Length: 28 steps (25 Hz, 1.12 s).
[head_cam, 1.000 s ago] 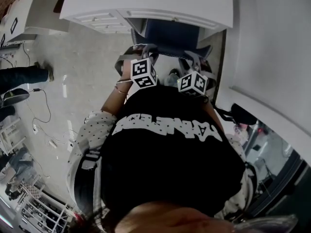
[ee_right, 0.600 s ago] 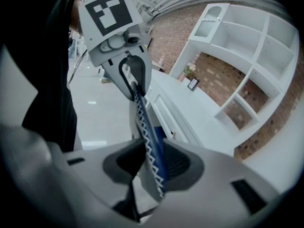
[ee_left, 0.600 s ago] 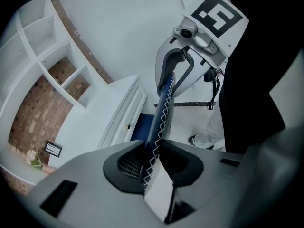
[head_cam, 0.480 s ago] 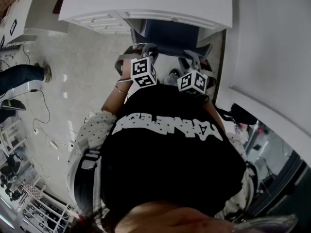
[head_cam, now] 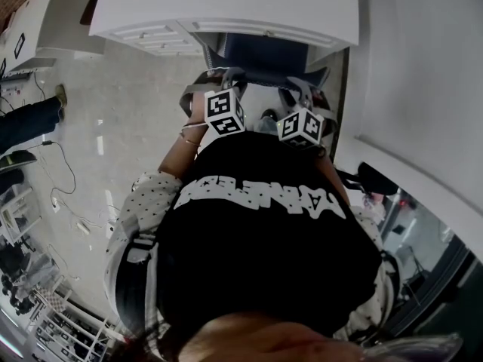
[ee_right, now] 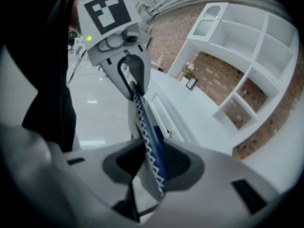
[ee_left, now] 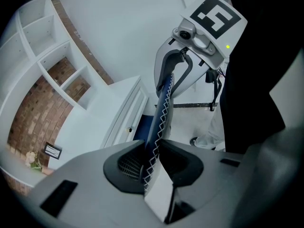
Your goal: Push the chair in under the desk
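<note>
The chair (head_cam: 264, 51) has a dark blue back with white zigzag stitching along its top edge, and its seat reaches under the white desk (head_cam: 226, 2). My left gripper (head_cam: 223, 78) is shut on the left part of that top edge and my right gripper (head_cam: 300, 87) on the right part. In the left gripper view the stitched edge (ee_left: 161, 113) runs from my left gripper (ee_left: 151, 163) to the right gripper (ee_left: 173, 68). In the right gripper view the edge (ee_right: 145, 122) runs between the pads of my right gripper (ee_right: 153, 167) toward the left gripper (ee_right: 130, 77).
The desk's drawer unit (head_cam: 162, 32) stands left of the chair. A white wall (head_cam: 423, 66) closes the right side. Cables (head_cam: 68, 172) lie on the floor at the left, near another person's leg (head_cam: 30, 119). White shelves with a brick back (ee_left: 52, 75) rise behind the desk.
Both grippers and the chair back have edged slightly toward the desk. The other person's leg at the left has moved further away.
</note>
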### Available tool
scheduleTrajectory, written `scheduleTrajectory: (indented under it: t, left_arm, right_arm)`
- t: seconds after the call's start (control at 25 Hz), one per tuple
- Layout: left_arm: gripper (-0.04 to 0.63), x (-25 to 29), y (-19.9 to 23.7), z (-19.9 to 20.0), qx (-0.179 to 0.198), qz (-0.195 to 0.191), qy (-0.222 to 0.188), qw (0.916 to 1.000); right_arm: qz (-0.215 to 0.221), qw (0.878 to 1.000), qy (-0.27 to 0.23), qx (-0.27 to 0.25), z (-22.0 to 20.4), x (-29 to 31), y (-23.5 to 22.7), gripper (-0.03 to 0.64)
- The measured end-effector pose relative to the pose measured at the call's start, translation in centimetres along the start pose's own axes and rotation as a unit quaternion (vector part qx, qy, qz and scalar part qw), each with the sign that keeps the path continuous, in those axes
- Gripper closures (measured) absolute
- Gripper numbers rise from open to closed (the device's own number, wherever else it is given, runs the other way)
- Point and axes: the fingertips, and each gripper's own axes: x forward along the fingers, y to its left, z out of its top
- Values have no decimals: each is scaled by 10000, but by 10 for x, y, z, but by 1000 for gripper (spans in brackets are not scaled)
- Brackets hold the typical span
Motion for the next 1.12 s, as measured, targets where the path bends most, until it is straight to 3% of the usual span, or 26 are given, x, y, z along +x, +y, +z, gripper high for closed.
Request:
scheduleTrajectory:
  t: [1.12]
  left_arm:
    - [474, 25, 29, 12, -104, 7, -13, 9999]
  right_arm:
    - [53, 9999, -33, -119, -7, 23, -36, 479]
